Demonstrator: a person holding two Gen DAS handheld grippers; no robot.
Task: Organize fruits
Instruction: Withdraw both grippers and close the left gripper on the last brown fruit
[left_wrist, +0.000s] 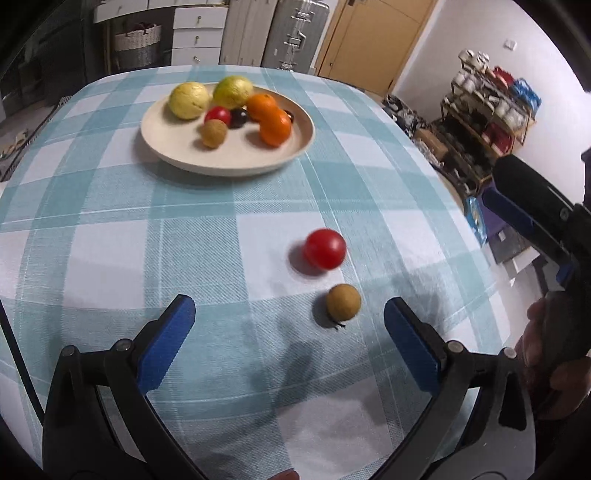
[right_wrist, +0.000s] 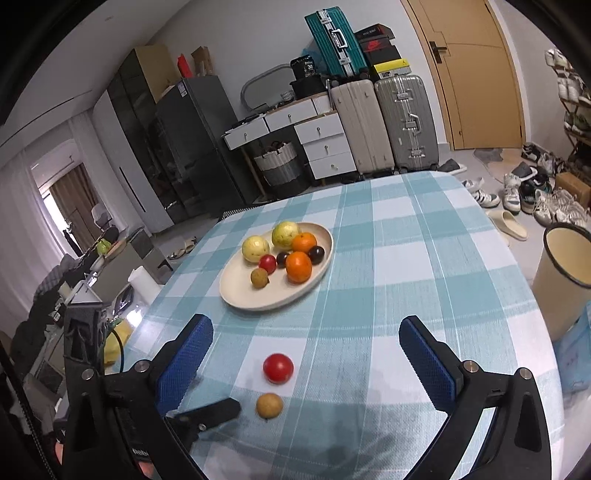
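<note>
Both grippers, left (left_wrist: 290, 321) and right (right_wrist: 306, 341), had jaws wide and empty. A tomato (left_wrist: 325, 248) and longan (left_wrist: 343, 301) lay on the bench (left_wrist: 110, 229), apart from the plate (left_wrist: 162, 147). We advised centring one fruit before closing gently.

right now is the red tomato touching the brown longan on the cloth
Apart. The right wrist view shows bare tablecloth between the tomato and the longan.
</note>
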